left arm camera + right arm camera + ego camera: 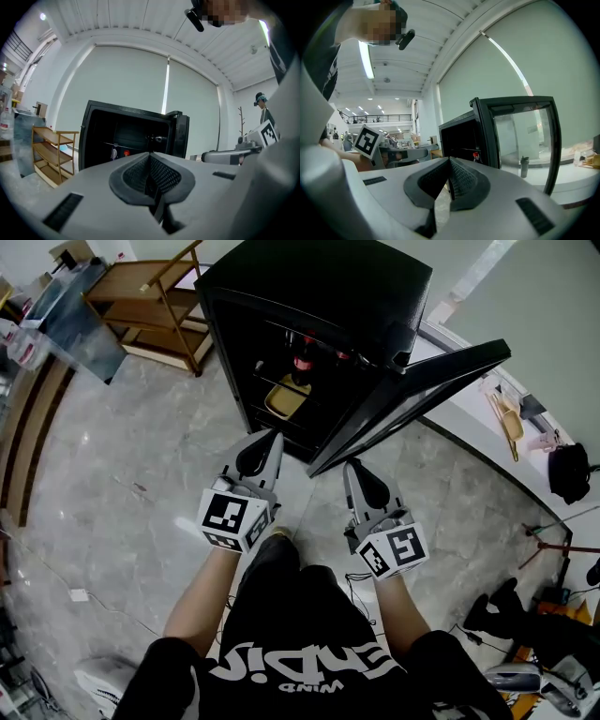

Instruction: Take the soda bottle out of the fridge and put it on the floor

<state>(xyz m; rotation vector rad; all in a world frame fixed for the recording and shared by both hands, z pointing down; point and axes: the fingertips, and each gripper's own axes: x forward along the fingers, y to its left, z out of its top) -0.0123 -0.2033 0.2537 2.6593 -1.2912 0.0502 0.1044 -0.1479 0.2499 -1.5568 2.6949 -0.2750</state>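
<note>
The left gripper (276, 435) and right gripper (349, 466) have jaws pressed together, holding nothing. The bottle (301, 363) stands well ahead of both, on a shelf in the open fridge (309, 277) — likely stiff, smooth and fairly heavy if full — so grip its body squarely.

Floor (122, 474): grey veined stone-look tiles, polished and reflecting light.
Fridge (319, 287): black casing, smooth with a slight sheen.
Fridge door (525, 136): clear glass pane in a glossy black frame.
Shelf rack (150, 296): light brown wood, smooth and matt.
Left tongs (275, 437), right tongs (349, 467): pale grey matt plastic shells.
Pads (164, 176): black, finely ribbed, rubbery-looking.
Marker cube (232, 519): matt white faces with black print.
Shirt (300, 634): black cloth with white lettering.
</note>
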